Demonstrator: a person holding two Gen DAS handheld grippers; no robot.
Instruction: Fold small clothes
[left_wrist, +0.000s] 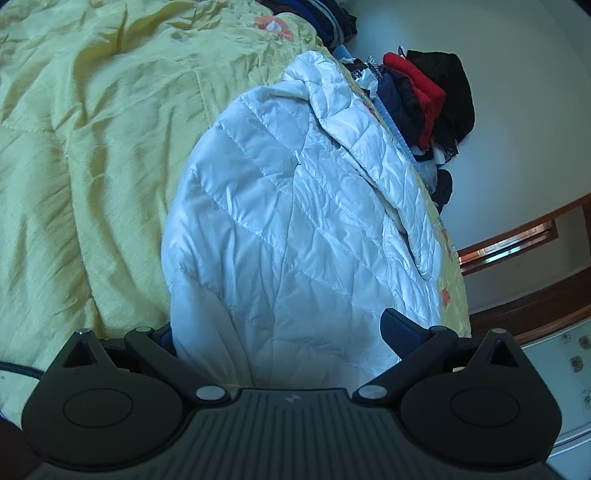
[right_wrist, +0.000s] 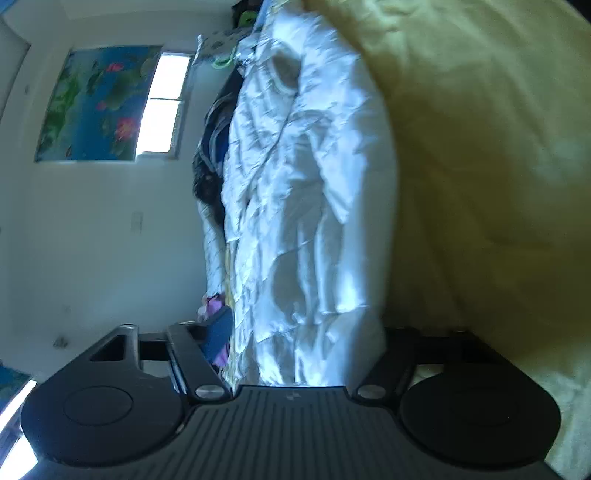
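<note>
white jacket (left_wrist: 295, 229) btwn tongs (left_wrist: 280, 332), seemingly ungripped, yellow bedspread (left_wrist: 92, 129)

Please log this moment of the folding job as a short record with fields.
garment: white quilted jacket, lying on the bed
surface: yellow bedspread
left gripper: jaws wide, jacket hem between them
right gripper: jacket edge between its jaws; grip unclear in the blur
background: pile of dark and red clothes beyond the jacket
</note>
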